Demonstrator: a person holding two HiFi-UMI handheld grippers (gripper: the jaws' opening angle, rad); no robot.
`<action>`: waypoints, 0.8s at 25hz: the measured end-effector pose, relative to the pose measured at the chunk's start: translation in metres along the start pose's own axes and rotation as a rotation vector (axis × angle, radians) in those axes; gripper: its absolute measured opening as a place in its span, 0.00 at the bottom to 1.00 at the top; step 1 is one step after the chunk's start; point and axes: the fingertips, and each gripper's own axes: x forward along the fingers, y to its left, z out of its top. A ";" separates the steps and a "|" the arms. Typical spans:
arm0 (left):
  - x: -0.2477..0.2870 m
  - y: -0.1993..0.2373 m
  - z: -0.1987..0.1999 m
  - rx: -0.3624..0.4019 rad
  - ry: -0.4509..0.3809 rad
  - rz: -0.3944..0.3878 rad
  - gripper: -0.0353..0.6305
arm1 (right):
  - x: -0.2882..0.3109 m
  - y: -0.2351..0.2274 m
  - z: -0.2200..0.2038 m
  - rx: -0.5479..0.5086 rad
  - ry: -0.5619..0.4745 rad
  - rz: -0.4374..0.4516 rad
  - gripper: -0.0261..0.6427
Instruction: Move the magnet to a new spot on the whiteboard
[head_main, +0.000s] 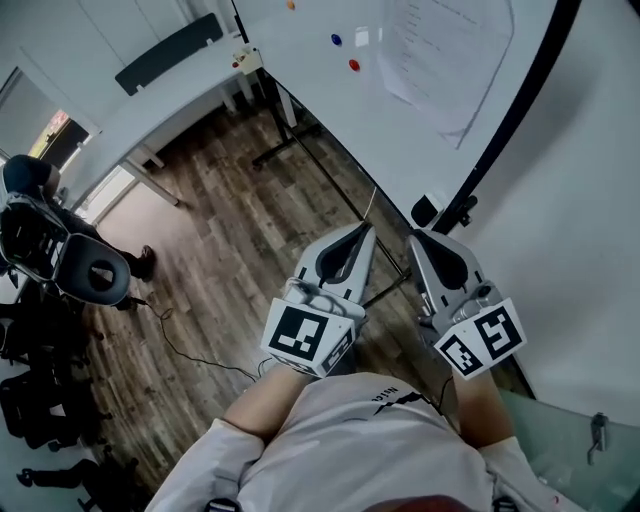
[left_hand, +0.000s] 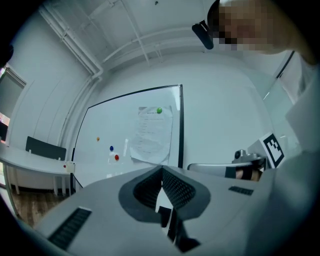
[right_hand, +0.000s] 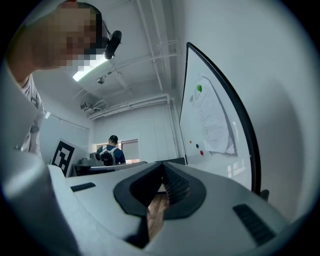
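Note:
The whiteboard (head_main: 330, 110) stands ahead and to the right, with a paper sheet (head_main: 440, 60) on it. An orange magnet (head_main: 291, 4), a blue magnet (head_main: 336, 40) and a red magnet (head_main: 354, 65) stick to its left part. A green magnet (left_hand: 159, 110) pins the top of the sheet (left_hand: 150, 135). My left gripper (head_main: 369, 229) and right gripper (head_main: 414, 236) are held side by side close to my body, well short of the board. Both are shut, with nothing between their jaws. The right gripper view shows the board edge-on, with the red magnet (right_hand: 201, 152) and the green magnet (right_hand: 199, 88).
A long white desk (head_main: 180, 90) runs along the left of the board. An office chair (head_main: 90, 270) stands on the wooden floor at the left, with a cable (head_main: 190, 350) trailing near it. The board's black stand legs (head_main: 300, 140) reach onto the floor. A person (right_hand: 107, 152) stands far off.

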 end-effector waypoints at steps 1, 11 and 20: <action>0.008 0.010 0.003 0.002 0.000 -0.007 0.07 | 0.012 -0.004 0.001 -0.004 0.000 -0.008 0.06; 0.081 0.093 0.003 0.025 0.003 -0.070 0.07 | 0.087 -0.040 -0.006 -0.011 0.004 -0.101 0.06; 0.168 0.148 0.011 0.035 -0.031 -0.027 0.07 | 0.122 -0.071 -0.015 -0.013 0.034 -0.051 0.06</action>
